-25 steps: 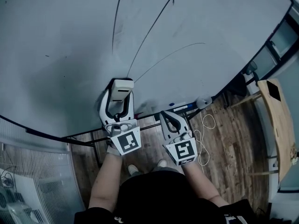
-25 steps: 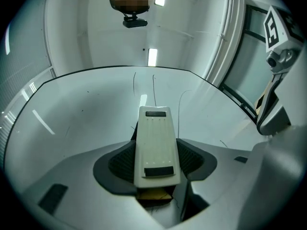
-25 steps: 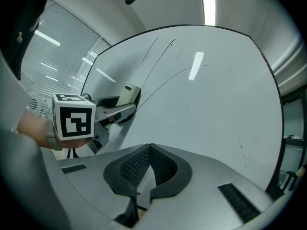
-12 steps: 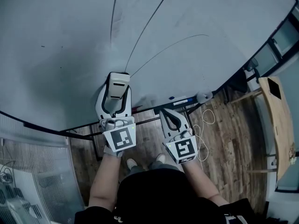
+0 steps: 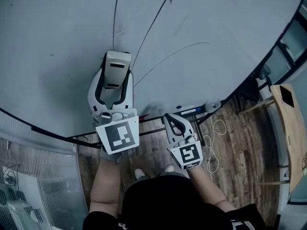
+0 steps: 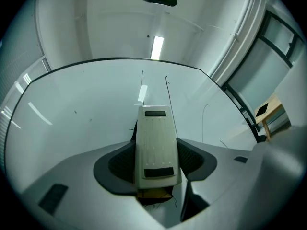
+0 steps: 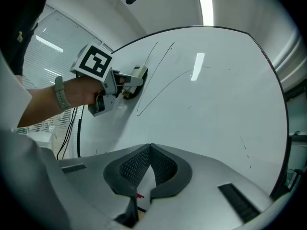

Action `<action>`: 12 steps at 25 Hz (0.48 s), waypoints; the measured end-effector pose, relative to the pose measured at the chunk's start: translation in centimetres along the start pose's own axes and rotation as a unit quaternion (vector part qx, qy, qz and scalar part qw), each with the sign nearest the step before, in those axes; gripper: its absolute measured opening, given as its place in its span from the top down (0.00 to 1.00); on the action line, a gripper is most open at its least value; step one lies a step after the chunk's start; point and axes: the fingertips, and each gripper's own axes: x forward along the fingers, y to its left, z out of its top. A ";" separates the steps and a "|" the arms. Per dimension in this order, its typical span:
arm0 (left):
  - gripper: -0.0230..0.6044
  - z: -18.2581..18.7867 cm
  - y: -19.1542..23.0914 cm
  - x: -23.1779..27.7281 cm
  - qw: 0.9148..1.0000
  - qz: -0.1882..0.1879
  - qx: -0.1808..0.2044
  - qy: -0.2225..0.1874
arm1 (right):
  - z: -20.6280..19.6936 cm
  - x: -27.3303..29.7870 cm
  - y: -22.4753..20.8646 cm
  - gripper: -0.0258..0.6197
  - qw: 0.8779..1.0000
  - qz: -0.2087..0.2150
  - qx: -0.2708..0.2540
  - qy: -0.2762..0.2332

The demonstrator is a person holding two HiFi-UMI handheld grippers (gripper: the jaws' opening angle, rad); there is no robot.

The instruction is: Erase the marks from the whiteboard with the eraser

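**Head view.** The left gripper (image 5: 116,76) is raised against the whiteboard (image 5: 220,28), its jaws clamped on the two long sides of the eraser (image 5: 117,63). The eraser lies on the board just beside the lower ends of the thin curved marks (image 5: 152,27), which run up and to the right from there. The right gripper (image 5: 171,120) is held lower, near the board's bottom edge, well apart from the eraser. A marker (image 5: 188,110) lies along the ledge under the board, and a white cable (image 5: 211,140) is looped on the wooden floor (image 5: 240,147).

**Left gripper view.** The eraser fills the gap between the jaws, gripped on both sides by the dark pads. Its far end points at the board, between two of the drawn lines.

**Right gripper view.** The jaws are pressed together at their tips, with nothing between them. Beyond them, up and to the left, the person's hand (image 7: 79,91) holds the other gripper and the eraser against the board, beside the marks.
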 end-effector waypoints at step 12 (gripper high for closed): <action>0.54 10.7 2.3 4.7 0.997 0.030 0.026 -0.062 | 4.4 -0.5 -4.1 0.92 0.999 -0.002 -0.014 -0.044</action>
